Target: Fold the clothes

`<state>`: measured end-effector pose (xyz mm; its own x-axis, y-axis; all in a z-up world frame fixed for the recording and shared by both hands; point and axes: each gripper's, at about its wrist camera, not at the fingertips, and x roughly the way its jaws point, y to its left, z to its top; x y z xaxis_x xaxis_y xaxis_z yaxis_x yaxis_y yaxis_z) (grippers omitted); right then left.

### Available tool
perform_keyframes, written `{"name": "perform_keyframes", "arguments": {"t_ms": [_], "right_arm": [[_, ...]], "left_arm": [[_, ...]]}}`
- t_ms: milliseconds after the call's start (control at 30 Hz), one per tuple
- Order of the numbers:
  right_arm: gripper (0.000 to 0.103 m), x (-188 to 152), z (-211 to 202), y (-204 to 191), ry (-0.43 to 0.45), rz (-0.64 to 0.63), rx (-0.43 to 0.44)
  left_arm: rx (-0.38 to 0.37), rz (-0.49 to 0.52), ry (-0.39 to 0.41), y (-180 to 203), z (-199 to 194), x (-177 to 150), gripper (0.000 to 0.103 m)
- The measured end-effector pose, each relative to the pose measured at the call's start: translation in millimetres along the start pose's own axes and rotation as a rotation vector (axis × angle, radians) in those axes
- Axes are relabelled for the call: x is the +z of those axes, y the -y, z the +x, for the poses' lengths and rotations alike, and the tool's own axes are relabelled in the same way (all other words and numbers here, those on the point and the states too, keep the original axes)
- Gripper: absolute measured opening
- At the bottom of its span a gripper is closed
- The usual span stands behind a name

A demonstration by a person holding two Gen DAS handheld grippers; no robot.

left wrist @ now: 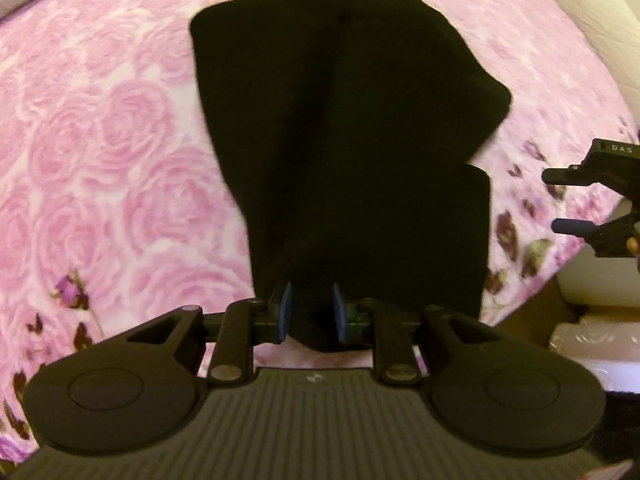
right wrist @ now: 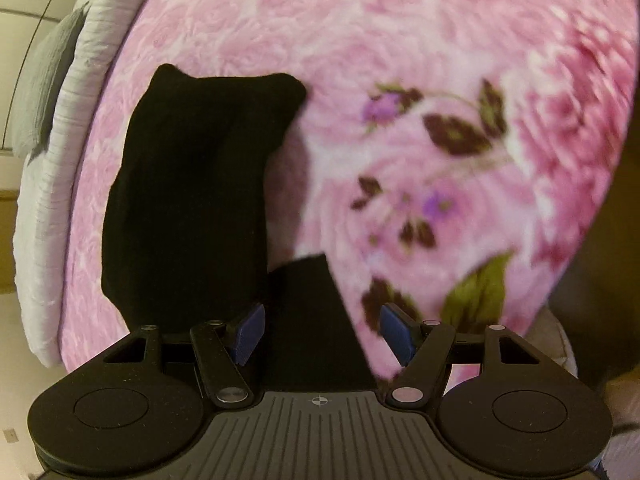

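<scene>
A black garment [left wrist: 344, 128] lies partly lifted over a pink rose-patterned blanket [left wrist: 100, 140]. My left gripper [left wrist: 312, 314] is shut on the garment's near edge, with cloth bunched between its blue pads [left wrist: 286, 312]. The fabric stretches away from it toward the far side of the bed. In the right wrist view the same black garment [right wrist: 188, 200] hangs on the left, and one flat corner of it lies under the gap of my right gripper [right wrist: 322, 334]. That gripper stands wide open and grips nothing. The right gripper [left wrist: 551, 200] also shows at the right edge of the left wrist view, open, beside the garment.
The pink blanket [right wrist: 420, 60] covers the whole bed. Grey and white bedding [right wrist: 52, 120] lies along the bed's left edge in the right wrist view. Past the bed's near right corner sit a brown box and white wrapped items [left wrist: 592, 332].
</scene>
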<state>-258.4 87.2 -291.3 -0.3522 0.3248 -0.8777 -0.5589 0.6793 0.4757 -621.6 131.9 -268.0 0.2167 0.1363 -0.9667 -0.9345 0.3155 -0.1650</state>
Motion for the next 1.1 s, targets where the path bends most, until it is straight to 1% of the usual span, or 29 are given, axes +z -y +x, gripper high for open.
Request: {"name": "perform_keyframes", "arguments": {"t_ms": [100,133,233,300,367,433,533,600,667,767,800,833,867,900,933,967,1000,1100], "right_arm": [[0.068,-4,-8,4,0.026,0.005,0.012],[0.068,-5,-10,5,0.032,0.005,0.015],[0.068,-4,-6,16,0.034,0.023,0.013],[0.067,-3,1,22,0.017,0.046,0.017],[0.067,-1,5,23,0.010,0.049,0.048],[0.067,2,8,20,0.014,0.041,0.088],[0.067,5,20,18,0.013,0.066,0.146],[0.068,1,37,24,-0.009,0.118,0.134],[0.068,-9,56,29,-0.045,0.131,0.084],[0.067,-30,82,22,-0.089,0.049,0.072],[0.067,-35,88,14,-0.089,-0.007,0.070],[0.061,-41,94,5,-0.085,-0.071,0.068],[0.014,-43,99,-2,-0.093,-0.112,0.085],[0.006,-43,103,-9,-0.106,-0.146,0.108],[0.005,-42,103,-15,-0.100,-0.158,0.112],[0.004,-36,98,-19,-0.074,-0.172,0.105],[0.004,-30,93,-22,-0.044,-0.189,0.096],[0.004,2,63,-14,0.074,-0.152,0.058]], "left_arm": [[-0.061,-0.012,0.016,-1,-12,8,0.018],[-0.081,-0.019,0.036,-1,-17,12,0.018],[-0.058,-0.035,0.086,-5,-22,26,0.020],[-0.042,-0.047,0.118,-8,-26,36,0.021],[-0.002,-0.075,0.121,-16,-18,48,0.021],[0.018,-0.110,0.126,-26,-9,62,0.022],[0.026,-0.140,0.116,-36,2,77,0.024],[0.026,-0.154,0.106,-40,9,85,0.024],[0.025,-0.168,0.095,-45,16,93,0.024],[0.024,-0.189,0.080,-52,26,105,0.024],[0.024,-0.195,0.075,-54,29,109,0.024],[0.024,-0.193,0.071,-53,30,110,0.024],[0.024,-0.191,0.068,-53,31,111,0.024],[0.024,-0.189,0.065,-52,32,113,0.024],[0.024,-0.188,0.062,-51,33,114,0.024],[0.018,-0.192,0.066,-50,32,116,0.024],[0.011,-0.195,0.069,-49,31,118,0.024],[-0.015,-0.191,0.083,-39,30,128,0.024]]}}
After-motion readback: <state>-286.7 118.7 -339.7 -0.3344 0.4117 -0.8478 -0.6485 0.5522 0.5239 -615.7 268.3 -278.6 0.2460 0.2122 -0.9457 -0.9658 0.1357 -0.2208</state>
